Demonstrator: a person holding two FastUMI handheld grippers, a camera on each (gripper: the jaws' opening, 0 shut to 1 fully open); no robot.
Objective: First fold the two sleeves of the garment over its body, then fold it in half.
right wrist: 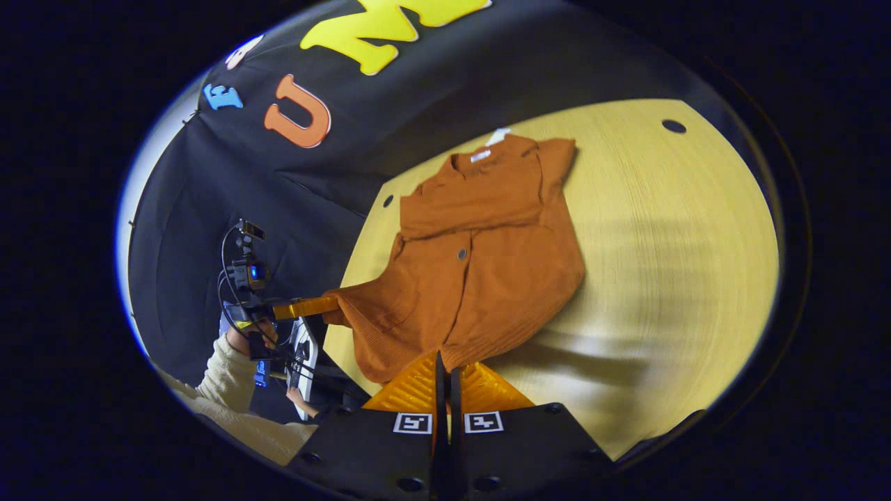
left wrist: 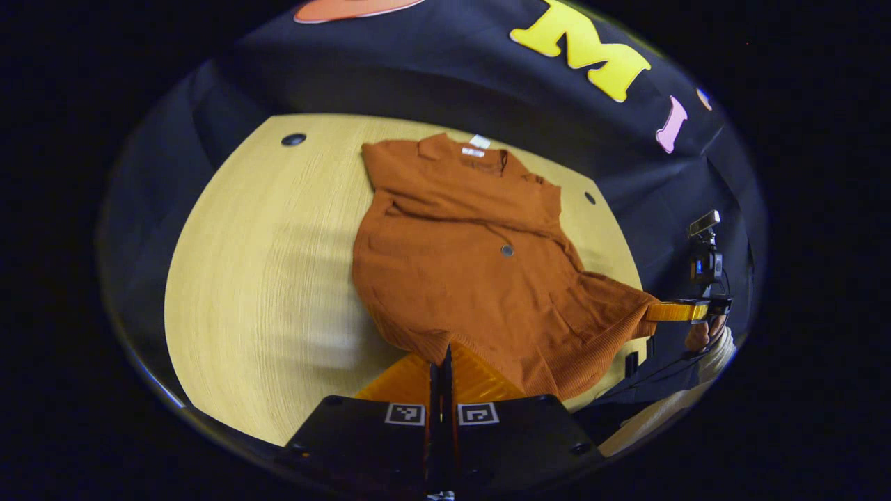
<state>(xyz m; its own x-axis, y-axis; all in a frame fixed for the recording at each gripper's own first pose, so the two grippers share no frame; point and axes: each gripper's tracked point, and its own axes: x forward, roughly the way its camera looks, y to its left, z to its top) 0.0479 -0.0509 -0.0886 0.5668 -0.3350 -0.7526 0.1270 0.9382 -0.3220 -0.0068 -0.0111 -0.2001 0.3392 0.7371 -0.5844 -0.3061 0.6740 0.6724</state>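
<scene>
A rust-orange shirt (left wrist: 459, 257) lies on the wooden table (left wrist: 264, 264), collar toward the far wall, both sleeves lying folded across its chest. In the left gripper view, my left gripper (left wrist: 445, 355) is shut on the shirt's near hem corner. At the right edge of the table my right gripper (left wrist: 654, 311) pinches the other hem corner, pulling it out into a raised point. The right gripper view shows the same shirt (right wrist: 480, 264), with my right gripper (right wrist: 445, 362) shut on its hem and my left gripper (right wrist: 333, 305) clamping the stretched corner at the left.
The table (right wrist: 682, 243) has small dark holes (left wrist: 293, 139) (right wrist: 673, 126) near its far corners. Bare wood spreads beside the shirt. A person's hand and pale sleeve (right wrist: 230, 369) hold the far gripper beyond the table edge. Black cloth walls stand behind.
</scene>
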